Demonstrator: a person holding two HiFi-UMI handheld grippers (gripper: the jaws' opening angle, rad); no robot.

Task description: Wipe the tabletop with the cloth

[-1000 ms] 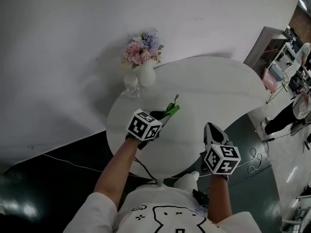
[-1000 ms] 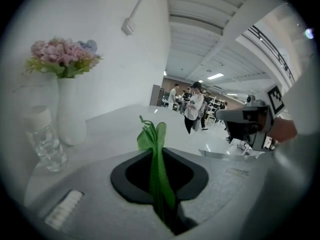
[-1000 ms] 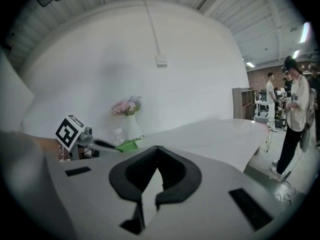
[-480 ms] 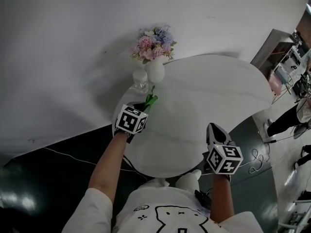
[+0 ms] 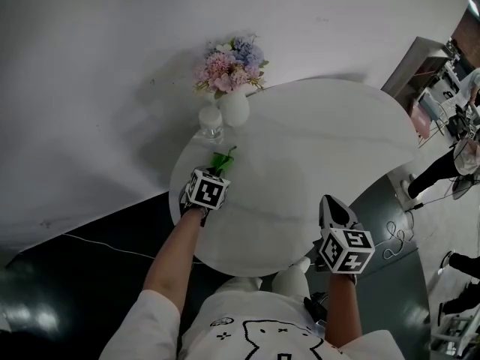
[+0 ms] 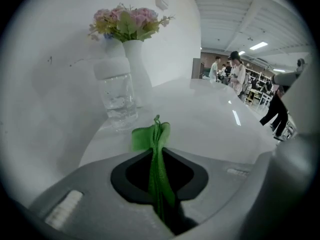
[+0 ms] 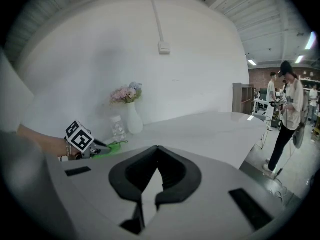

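A green cloth lies bunched on the round white table, close in front of the bottle. My left gripper is shut on the cloth, which stands as a folded ridge between its jaws in the left gripper view. My right gripper hovers at the table's near right edge, shut with nothing in it. In the right gripper view its jaws meet at the tips, and the left gripper's marker cube and the cloth show far to the left.
A white vase of pink and blue flowers and a clear capped bottle stand at the table's far left edge by the wall. A grey cabinet and people are off to the right. Cables lie on the dark floor.
My left gripper has dragged the cloth leftward across the tabletop, from near the middle to just in front of the bottle. The right gripper has stayed where it was.
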